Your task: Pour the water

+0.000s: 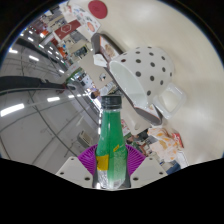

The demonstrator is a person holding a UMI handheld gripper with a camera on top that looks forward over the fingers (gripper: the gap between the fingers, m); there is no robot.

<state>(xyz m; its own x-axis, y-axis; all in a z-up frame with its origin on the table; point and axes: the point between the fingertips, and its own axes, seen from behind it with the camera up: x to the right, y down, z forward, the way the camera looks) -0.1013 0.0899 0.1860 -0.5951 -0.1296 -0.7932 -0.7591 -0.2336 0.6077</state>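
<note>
A pale, plain desk (185, 35) fills the far right of the scene and appears steeply tilted in this view. A white cup (145, 72) with black dots sits on it just beyond the jaws, with what looks like its handle towards the near right. At the far edge of the desk lie red-and-white packs (88, 12), too small to read. More coloured packs (168, 142) lie on the near right, close to the cup. The green bottle (113, 150) pressed between the jaws hides its own foot, so contact with the desk cannot be told.
</note>
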